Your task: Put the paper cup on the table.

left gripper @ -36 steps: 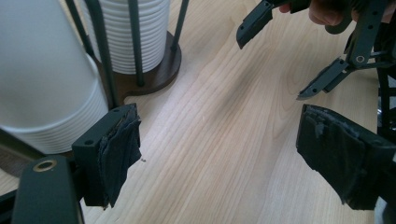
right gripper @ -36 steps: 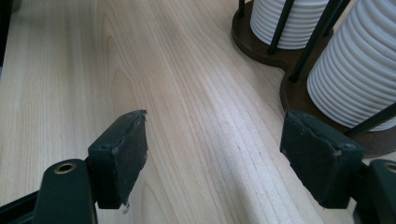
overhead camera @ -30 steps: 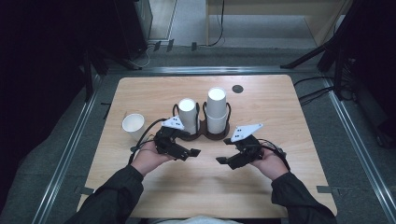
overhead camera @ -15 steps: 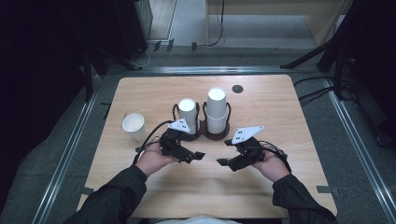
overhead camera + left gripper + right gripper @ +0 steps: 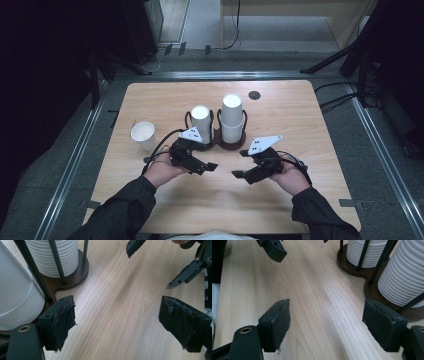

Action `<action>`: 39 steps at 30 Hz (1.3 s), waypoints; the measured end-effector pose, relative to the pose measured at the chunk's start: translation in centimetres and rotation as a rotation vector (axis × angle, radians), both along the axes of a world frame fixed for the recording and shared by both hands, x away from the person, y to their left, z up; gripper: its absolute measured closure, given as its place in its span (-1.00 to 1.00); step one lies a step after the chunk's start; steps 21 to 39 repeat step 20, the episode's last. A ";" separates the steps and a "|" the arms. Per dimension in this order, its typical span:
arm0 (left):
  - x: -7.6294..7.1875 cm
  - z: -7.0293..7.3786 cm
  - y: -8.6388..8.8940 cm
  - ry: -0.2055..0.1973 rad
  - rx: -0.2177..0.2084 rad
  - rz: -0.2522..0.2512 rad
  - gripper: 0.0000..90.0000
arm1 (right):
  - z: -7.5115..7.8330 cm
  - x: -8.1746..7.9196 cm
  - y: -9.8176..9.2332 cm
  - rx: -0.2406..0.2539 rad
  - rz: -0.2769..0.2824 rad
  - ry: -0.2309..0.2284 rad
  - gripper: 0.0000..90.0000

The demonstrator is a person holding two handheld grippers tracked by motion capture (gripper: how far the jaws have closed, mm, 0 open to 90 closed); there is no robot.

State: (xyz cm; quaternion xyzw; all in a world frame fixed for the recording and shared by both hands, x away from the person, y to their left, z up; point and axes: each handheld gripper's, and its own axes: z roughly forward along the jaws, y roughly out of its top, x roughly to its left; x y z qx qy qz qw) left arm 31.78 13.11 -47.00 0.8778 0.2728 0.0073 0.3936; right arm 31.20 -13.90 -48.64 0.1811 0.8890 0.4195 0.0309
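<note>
A person sits at a pale wooden table point(image 5: 300, 125) with a two-jaw claw in each hand, both held low over the bare wood near the front edge. The left claw point(image 5: 207, 167) and the right claw point(image 5: 239, 175) point inward toward each other with a gap of table between them. In each gripper view the jaws stand wide apart with nothing but wood grain between the pads, so both claws are open and empty.

Just behind the hands stands a dark double cup holder point(image 5: 220, 145), its thin upright rods keeping two stacks of white paper cups straight. The left stack point(image 5: 201, 122) is shorter, the right stack point(image 5: 232, 117) taller. Both are close to the claws but not touched. The rods probably stop the stacks from toppling when a cup is lifted off the top.

One single paper cup point(image 5: 143, 135) stands upright and apart at the left side of the table, well clear of the holder. A small dark disc point(image 5: 254, 95) lies near the far edge.

The hands appear to be at rest, poised to reach for the stacks.
</note>
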 end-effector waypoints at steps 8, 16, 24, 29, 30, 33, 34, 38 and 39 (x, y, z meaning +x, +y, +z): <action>0.0 -0.1 0.1 0.000 0.008 -0.002 -0.69 | 0.0 0.0 0.0 -0.003 0.000 0.003 -0.50; 0.1 -0.2 0.2 0.002 0.002 0.013 -0.69 | 0.0 0.0 0.0 -0.007 0.008 -0.002 -0.50; 0.1 -0.3 0.2 0.003 0.005 0.014 -0.69 | 0.1 0.1 -0.1 -0.002 0.009 -0.007 -0.50; 0.1 -0.3 0.2 0.003 0.005 0.014 -0.69 | 0.1 0.1 -0.1 -0.002 0.009 -0.007 -0.50; 0.1 -0.3 0.2 0.003 0.005 0.014 -0.69 | 0.1 0.1 -0.1 -0.002 0.009 -0.007 -0.50; 0.1 -0.3 0.2 0.003 0.005 0.014 -0.69 | 0.1 0.1 -0.1 -0.002 0.009 -0.007 -0.50; 0.1 -0.3 0.2 0.003 0.005 0.014 -0.69 | 0.1 0.1 -0.1 -0.002 0.009 -0.007 -0.50; 0.1 -0.3 0.2 0.003 0.005 0.014 -0.69 | 0.1 0.1 -0.1 -0.002 0.009 -0.007 -0.50; 0.1 -0.3 0.2 0.003 0.005 0.014 -0.69 | 0.1 0.1 -0.1 -0.002 0.009 -0.007 -0.50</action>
